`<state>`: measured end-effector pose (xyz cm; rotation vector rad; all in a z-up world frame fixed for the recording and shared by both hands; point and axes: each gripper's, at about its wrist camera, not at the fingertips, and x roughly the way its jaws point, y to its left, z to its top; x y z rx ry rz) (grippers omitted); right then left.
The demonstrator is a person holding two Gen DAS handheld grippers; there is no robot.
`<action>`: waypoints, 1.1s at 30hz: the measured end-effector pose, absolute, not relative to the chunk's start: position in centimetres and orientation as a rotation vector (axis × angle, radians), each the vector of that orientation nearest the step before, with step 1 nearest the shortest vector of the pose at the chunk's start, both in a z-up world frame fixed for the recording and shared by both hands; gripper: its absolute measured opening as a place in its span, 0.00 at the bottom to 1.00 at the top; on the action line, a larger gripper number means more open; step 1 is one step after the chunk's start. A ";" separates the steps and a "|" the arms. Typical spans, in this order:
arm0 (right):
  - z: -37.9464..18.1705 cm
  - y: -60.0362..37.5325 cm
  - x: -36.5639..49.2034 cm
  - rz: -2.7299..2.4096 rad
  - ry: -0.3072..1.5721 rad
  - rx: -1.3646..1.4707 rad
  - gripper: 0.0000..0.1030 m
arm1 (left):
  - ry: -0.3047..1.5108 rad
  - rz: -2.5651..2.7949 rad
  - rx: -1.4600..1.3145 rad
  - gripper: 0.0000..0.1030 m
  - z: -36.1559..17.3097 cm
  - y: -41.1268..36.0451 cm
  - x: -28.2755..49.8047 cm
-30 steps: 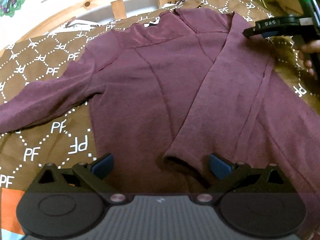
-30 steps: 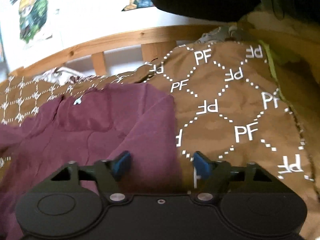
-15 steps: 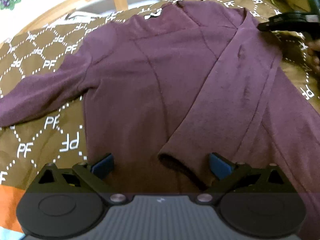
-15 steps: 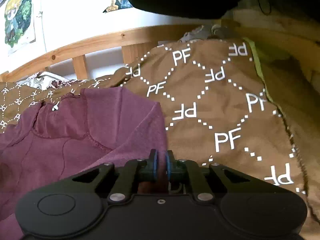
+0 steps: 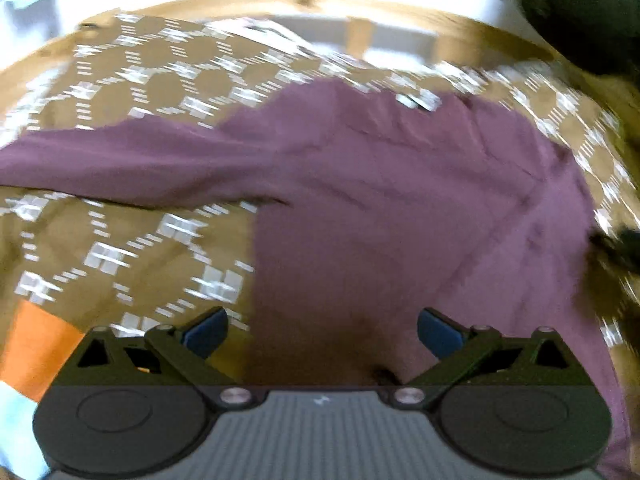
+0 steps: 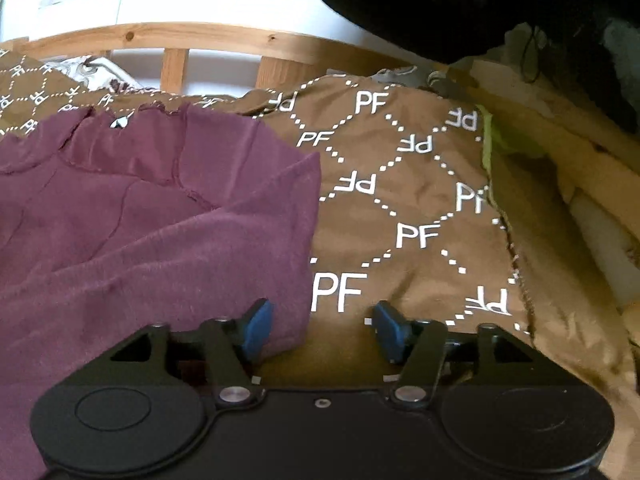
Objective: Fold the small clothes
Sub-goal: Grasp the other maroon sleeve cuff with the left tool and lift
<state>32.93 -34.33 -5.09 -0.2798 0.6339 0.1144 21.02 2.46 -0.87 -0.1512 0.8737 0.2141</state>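
A maroon long-sleeved top (image 5: 400,208) lies flat on a brown "PF" blanket (image 5: 120,248). Its left sleeve (image 5: 120,164) stretches out to the left; the right sleeve is folded across the body (image 6: 168,248). The left wrist view is motion-blurred. My left gripper (image 5: 322,332) is open and empty over the top's lower body near its left edge. My right gripper (image 6: 322,330) is open and empty, straddling the top's right folded edge (image 6: 308,240), its left pad over the cloth and its right pad over the blanket (image 6: 420,200).
A wooden slatted bed frame (image 6: 224,40) runs along the back. An orange patch (image 5: 36,348) lies at the blanket's near left. A dark bulky shape (image 6: 480,8) hangs at top right, with a pale wooden side rail (image 6: 560,152) to the right.
My right gripper, shut on the top's right edge half a second ago, has opened and let it go. My left gripper has swung left, still open, and its view has blurred.
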 end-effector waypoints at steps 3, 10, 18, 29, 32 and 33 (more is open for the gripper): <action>-3.6 -34.4 31.3 0.152 0.604 -0.186 0.93 | 0.829 0.355 -0.188 1.00 0.8 6.2 20.9; -2.0 -32.6 26.0 0.233 0.567 -0.037 0.99 | 0.749 0.672 -0.299 1.00 4.7 17.4 19.3; -2.3 -26.8 22.6 0.404 0.578 -0.053 1.00 | 0.613 0.913 -0.429 0.98 8.7 28.7 17.4; -2.8 -23.6 22.5 0.453 0.576 -0.056 1.00 | 0.558 0.963 -0.637 0.10 5.4 32.8 16.1; -3.1 -23.7 22.4 0.435 0.586 -0.066 1.00 | 0.503 0.970 -0.551 0.01 6.1 31.6 16.3; -3.1 -23.8 22.3 0.428 0.586 -0.067 0.99 | 0.474 0.972 -0.511 0.01 6.5 31.0 16.4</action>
